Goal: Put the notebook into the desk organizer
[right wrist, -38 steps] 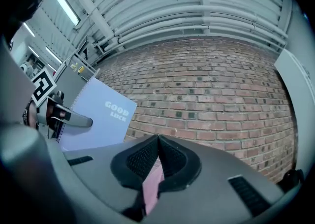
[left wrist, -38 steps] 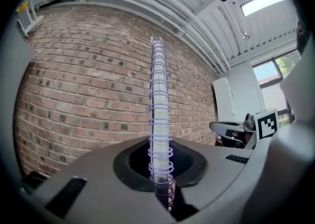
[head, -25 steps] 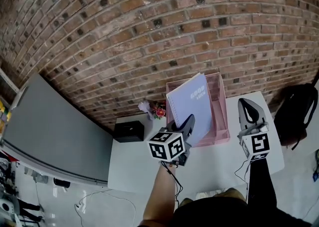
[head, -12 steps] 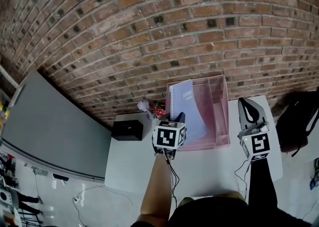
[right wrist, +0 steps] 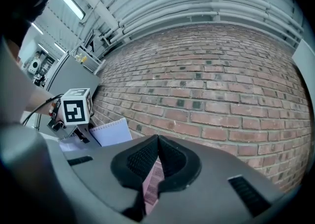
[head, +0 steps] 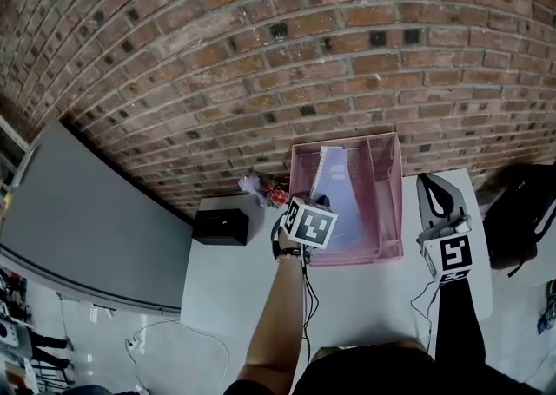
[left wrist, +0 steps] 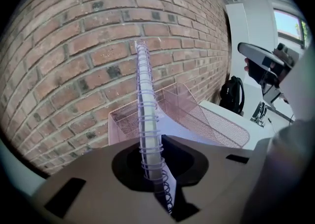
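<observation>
Left gripper (left wrist: 151,166), jaws clamped on notebook (head: 340,207) spine, holds it partly inside organizer (head: 396,198); release remains; right gripper (right wrist: 157,142) idle, jaws together

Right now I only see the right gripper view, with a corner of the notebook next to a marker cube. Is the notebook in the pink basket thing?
Observer: Partly. In the head view the notebook stands tilted, with its lower end down inside the pink mesh organizer.
Operator: What's holding it up?
Observer: The left gripper. Its own view shows the jaws closed on the notebook's spiral binding.
Operator: Which slot is it going in?
Observer: The wider one, left of the divider in the head view.
Operator: Is anything else on the table?
Observer: A black box sits on the white table, left of the organizer.
</observation>
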Motion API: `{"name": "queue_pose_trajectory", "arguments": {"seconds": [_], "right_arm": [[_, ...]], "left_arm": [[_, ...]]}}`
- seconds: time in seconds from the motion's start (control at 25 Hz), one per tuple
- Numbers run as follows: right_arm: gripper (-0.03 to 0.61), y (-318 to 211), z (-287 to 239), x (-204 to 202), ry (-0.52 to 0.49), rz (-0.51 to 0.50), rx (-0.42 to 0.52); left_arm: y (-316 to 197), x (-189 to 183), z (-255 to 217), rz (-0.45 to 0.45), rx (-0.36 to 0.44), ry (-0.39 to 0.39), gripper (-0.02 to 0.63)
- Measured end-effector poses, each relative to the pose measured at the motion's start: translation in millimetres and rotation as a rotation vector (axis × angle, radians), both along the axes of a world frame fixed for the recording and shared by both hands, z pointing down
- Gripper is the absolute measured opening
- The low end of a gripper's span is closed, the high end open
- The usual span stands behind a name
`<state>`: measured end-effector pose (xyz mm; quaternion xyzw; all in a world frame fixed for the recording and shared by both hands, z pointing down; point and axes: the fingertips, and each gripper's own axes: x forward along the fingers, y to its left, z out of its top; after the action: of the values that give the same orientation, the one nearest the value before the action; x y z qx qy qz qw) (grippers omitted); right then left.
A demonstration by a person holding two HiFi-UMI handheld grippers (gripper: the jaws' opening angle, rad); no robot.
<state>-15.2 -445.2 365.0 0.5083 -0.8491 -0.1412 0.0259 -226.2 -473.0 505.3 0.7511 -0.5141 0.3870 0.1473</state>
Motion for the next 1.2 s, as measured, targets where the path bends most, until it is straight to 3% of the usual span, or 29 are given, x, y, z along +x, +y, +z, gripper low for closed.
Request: {"name": "queue_pose_trajectory", "arguments": {"seconds": [0.28,0.4,0.72,0.88,1.2], "right_arm": [[0.021,-5.5,7.8,-3.7,0.008,-0.007,-0.013],[0.021,-6.2,11.6,-2.7,0.013,-0.002,-0.022],[0.021,-7.4,11.3,-3.7,0.017,0.008,-0.026],[0.021,-4.1,7.6,-10.6,0.017,-0.009,-0.019],[0.021,4.2,4.7,-18.9,0.015,-0.020,-0.010]], "left_arm": [[-16.1,-9.8,26.2,-0.012,-0.185,-0.071,0.082],[-18.4,-16.7,36.1,-0.033,-0.220,-0.075,0.109],[-24.6,-17.2,29.2,0.004,-0.085,-0.185,0.145],[-29.3,-30.1,19.0,-0.022,0.019,-0.284,0.280],[-18.0,-39.3,12.5,-0.040,0.059,-0.295,0.316]]}}
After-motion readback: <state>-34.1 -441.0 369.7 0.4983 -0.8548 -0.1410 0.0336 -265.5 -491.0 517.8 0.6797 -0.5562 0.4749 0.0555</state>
